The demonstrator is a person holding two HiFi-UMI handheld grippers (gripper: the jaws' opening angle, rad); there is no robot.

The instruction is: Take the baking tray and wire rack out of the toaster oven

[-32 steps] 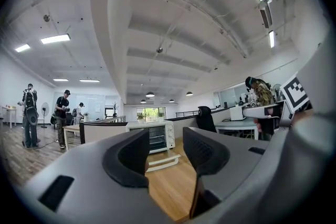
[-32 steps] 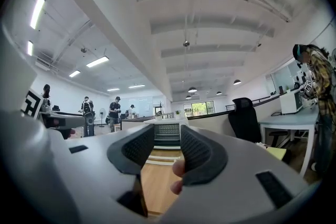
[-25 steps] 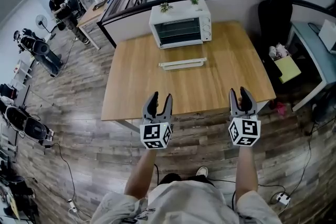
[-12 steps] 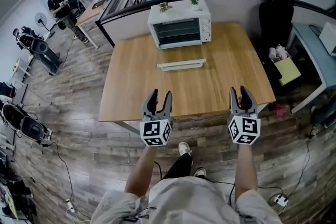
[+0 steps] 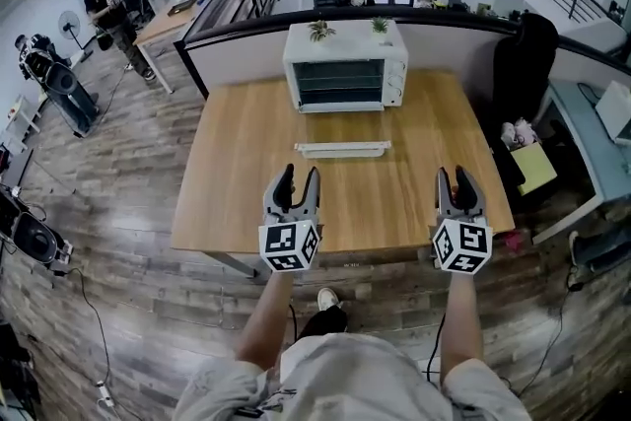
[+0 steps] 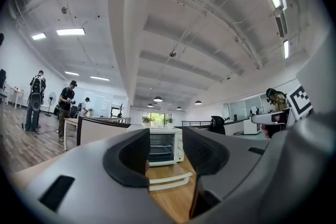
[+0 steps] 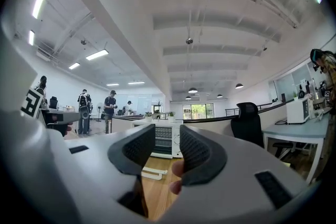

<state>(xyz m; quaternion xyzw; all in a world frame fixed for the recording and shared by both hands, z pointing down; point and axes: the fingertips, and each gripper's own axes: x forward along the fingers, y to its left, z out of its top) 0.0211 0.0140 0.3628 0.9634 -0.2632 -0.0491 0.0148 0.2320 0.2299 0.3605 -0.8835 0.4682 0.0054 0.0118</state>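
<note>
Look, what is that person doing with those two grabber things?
A person holds a hand-held gripper in each hand, the left hand-held gripper and the right hand-held gripper, over the near edge of a wooden table. Both are open and empty. The white toaster oven sits at the far edge, with a long white piece lying in front of it. Nothing is being touched yet.

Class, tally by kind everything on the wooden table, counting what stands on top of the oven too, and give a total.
Toaster oven: 1
Small potted plants on top of it: 2
Long white piece lying in front of it: 1
Total: 4
</note>
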